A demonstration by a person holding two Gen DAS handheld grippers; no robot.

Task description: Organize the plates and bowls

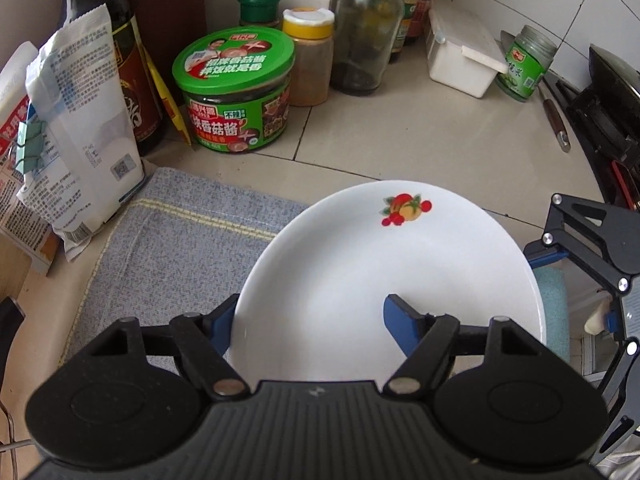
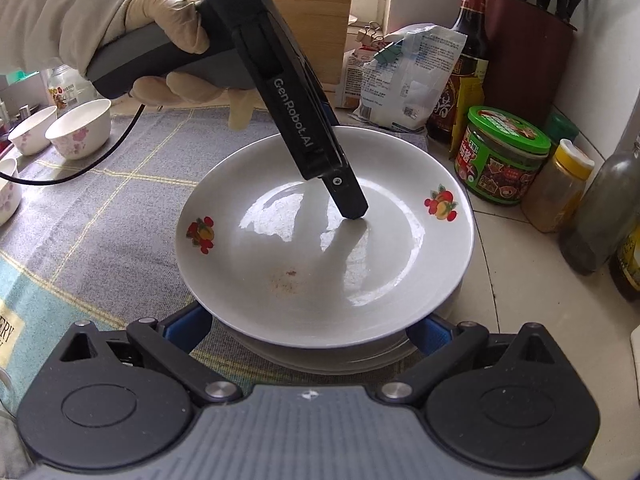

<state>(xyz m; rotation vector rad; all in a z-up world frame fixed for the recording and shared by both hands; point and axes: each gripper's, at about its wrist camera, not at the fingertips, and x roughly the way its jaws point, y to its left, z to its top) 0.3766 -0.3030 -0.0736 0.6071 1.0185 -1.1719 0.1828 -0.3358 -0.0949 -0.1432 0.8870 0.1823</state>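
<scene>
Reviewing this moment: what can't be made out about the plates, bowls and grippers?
Plate count: right wrist view, the top plate covers the stack; only rims show.
Right hand-held gripper: right wrist view, fingertips hidden under that plate; contact with the stack unclear.
Bowl at the left edge: right wrist view, cut off by the frame.
Left hand-held gripper: left wrist view, plate rim hides part of one pad.

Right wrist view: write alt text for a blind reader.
A white fruit-patterned plate tops a stack on a grey cloth; the left gripper, held by a gloved hand, reaches into it. The right gripper flanks the stack.
</scene>
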